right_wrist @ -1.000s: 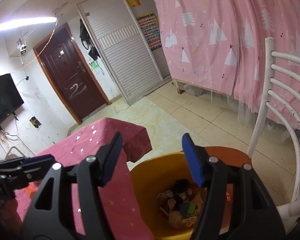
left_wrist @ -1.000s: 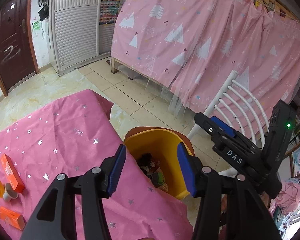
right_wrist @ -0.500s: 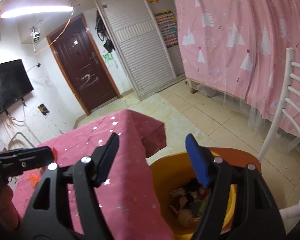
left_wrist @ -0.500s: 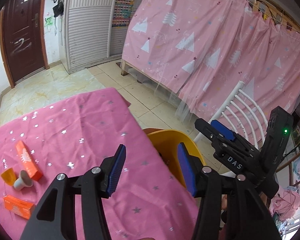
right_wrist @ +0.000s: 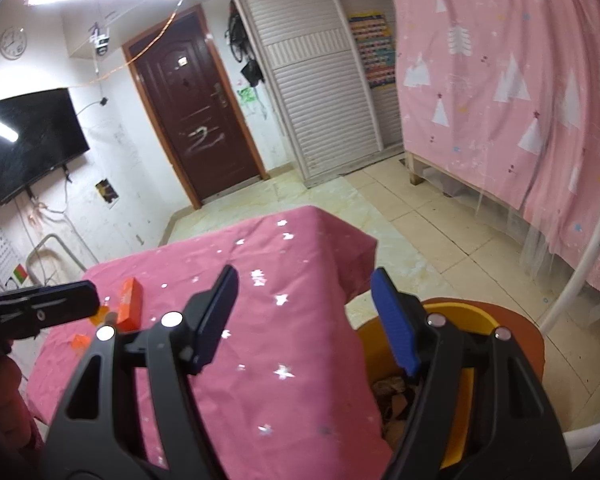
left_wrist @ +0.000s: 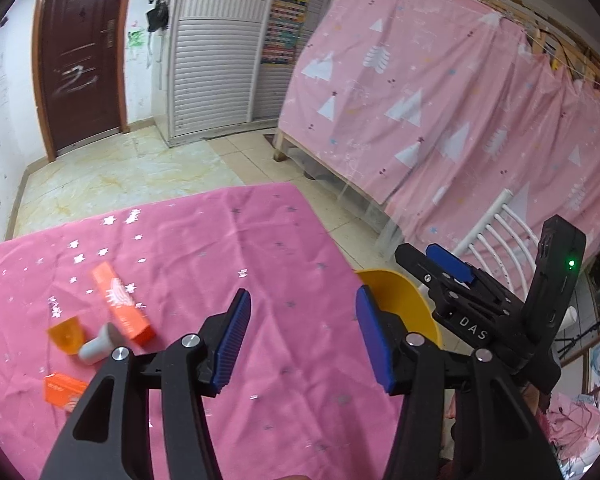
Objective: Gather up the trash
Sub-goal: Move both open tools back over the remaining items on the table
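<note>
My left gripper (left_wrist: 302,334) is open and empty above the pink tablecloth (left_wrist: 204,248). To its left lie a long orange box (left_wrist: 122,304), a grey-white capsule (left_wrist: 98,346), a small amber piece (left_wrist: 66,336) and a second orange box (left_wrist: 62,390). The yellow bin (left_wrist: 400,300) stands off the table's right edge; trash shows inside it in the right wrist view (right_wrist: 392,396). My right gripper (right_wrist: 304,318) is open and empty over the table edge beside the bin (right_wrist: 472,320). The long orange box shows in the right wrist view (right_wrist: 130,304).
A white slatted chair (left_wrist: 500,232) stands right of the bin. A pink curtained bed frame (left_wrist: 440,112) fills the right side. Tiled floor (left_wrist: 140,172), a dark door (left_wrist: 80,56) and a white shutter cupboard (left_wrist: 216,48) lie beyond the table. A TV (right_wrist: 28,140) hangs on the left wall.
Both grippers have swung left, away from the bin and over the tablecloth. The orange boxes and capsule now sit nearer the left gripper. Both stay open.
</note>
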{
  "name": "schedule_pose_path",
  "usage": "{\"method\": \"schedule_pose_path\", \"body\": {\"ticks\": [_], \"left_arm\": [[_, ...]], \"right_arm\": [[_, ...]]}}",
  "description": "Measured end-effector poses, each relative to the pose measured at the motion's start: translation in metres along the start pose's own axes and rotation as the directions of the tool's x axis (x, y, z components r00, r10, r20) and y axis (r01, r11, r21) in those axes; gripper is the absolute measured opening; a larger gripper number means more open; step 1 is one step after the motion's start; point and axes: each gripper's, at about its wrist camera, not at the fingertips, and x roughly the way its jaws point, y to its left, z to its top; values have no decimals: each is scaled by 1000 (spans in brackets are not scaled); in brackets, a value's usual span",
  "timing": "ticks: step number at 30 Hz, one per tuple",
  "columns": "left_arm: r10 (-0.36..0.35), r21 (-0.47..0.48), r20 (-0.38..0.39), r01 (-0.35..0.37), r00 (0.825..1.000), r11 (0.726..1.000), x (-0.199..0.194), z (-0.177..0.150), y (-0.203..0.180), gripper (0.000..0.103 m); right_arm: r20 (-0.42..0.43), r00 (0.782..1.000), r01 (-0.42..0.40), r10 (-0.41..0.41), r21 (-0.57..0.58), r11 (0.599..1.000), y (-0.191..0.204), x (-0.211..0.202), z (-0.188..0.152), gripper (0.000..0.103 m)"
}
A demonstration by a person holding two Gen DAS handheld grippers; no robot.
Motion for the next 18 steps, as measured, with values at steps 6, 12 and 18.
{"method": "schedule_pose_path", "body": {"ticks": [6,12,18], "left_arm": [[40,-42,10,-40,999,998,-11,-6,33,49],[89,-78,7,-88,996,993,-23,-16,62,51],[158,-108,-5,-158,987,981,-35,-26,89,52]], "right_arm": [[-29,999,-32,31,-48,998,32,14,1,66],[-61,996,-65,59,-88,994,58,27,0,66],[-88,992,-96,86,-122,988,83,39,-1,66]]}}
